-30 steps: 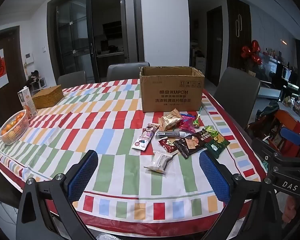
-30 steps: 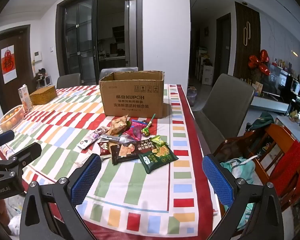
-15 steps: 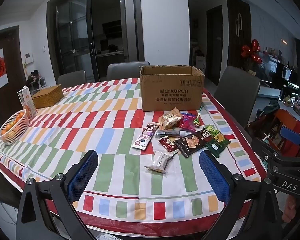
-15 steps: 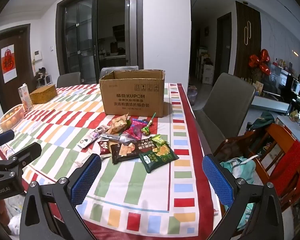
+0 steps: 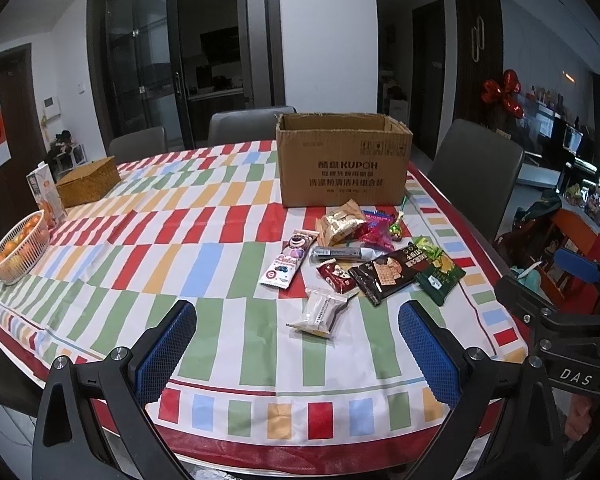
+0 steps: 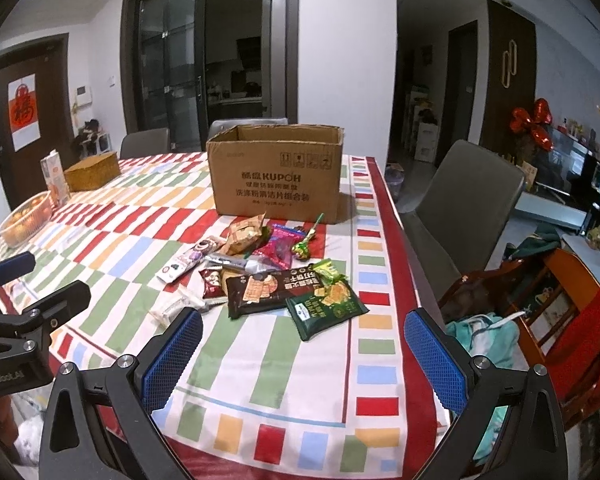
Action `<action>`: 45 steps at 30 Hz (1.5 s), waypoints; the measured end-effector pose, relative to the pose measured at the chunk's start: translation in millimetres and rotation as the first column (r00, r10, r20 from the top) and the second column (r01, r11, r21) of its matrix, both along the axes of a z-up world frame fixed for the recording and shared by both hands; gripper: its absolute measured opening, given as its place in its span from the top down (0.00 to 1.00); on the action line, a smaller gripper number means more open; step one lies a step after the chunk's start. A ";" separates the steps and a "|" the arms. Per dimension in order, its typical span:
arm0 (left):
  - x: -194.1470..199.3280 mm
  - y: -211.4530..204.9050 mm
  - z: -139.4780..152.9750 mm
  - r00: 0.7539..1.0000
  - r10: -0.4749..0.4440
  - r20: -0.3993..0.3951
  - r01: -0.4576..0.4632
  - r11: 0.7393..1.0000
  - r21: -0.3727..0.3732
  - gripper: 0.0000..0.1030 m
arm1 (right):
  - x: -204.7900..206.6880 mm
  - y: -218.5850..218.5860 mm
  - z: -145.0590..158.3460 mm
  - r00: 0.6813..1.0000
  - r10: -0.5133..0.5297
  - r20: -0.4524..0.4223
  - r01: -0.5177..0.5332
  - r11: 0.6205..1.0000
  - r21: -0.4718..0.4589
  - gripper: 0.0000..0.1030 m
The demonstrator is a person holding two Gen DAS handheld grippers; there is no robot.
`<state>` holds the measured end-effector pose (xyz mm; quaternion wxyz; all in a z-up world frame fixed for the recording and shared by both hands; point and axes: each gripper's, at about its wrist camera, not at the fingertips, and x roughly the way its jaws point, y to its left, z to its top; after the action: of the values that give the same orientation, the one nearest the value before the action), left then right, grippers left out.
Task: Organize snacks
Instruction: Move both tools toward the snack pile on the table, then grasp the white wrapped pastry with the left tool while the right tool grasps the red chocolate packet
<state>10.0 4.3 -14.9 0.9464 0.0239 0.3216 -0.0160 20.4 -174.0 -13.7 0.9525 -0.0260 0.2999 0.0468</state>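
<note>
Several snack packets lie in a loose pile on the striped tablecloth, in front of an open cardboard box (image 5: 342, 160) (image 6: 278, 176). Nearest me is a white wrapped cake (image 5: 320, 312) (image 6: 174, 306); beside it lie a dark biscuit pack (image 5: 388, 272) (image 6: 268, 288), a green chip bag (image 5: 440, 272) (image 6: 326, 308), a white-and-purple packet (image 5: 290, 260) and a gold pouch (image 5: 340, 224) (image 6: 244, 236). My left gripper (image 5: 296, 356) hangs open over the table's near edge, short of the pile. My right gripper (image 6: 304, 360) is open too, below the green bag. Neither holds anything.
A basket of oranges (image 5: 18, 248), a carton (image 5: 42, 196) and a woven box (image 5: 88, 184) stand at the table's left end. Grey chairs (image 6: 466, 196) stand round the table. A wooden chair with clothes (image 6: 540, 304) is at the right.
Both views have crept slightly closer to the table; the snacks and box have not moved, and both grippers stay open.
</note>
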 end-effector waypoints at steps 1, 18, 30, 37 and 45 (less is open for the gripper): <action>2.2 0.3 -1.7 1.000 -0.004 -0.005 0.004 1.000 0.004 0.00 | 2.1 1.3 -1.8 1.000 0.006 -0.004 -0.007 1.000 -0.007 0.01; 54.3 -1.4 -47.9 0.988 -0.050 -0.143 0.056 0.998 0.039 0.29 | 55.0 25.3 -39.5 0.991 0.096 -0.092 -0.104 0.990 -0.092 0.01; 92.5 -5.9 -84.3 0.965 -0.128 -0.229 0.140 0.989 0.040 0.51 | 92.5 40.8 -69.0 0.969 0.146 -0.200 -0.160 0.985 -0.060 0.17; 108.4 -9.9 -97.1 0.949 -0.169 -0.266 0.179 0.984 0.014 0.59 | 108.1 50.1 -80.2 0.955 0.176 -0.238 -0.191 0.981 -0.042 0.27; 119.1 -9.3 -107.9 0.942 -0.175 -0.288 0.179 0.984 -0.013 0.68 | 116.1 60.3 -85.0 0.946 0.204 -0.250 -0.220 0.975 -0.037 0.33</action>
<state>129.1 -5.0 -122.8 0.8841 0.0562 0.4525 -0.1022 136.5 -113.7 -98.7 0.8962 -0.0827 0.4120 0.1423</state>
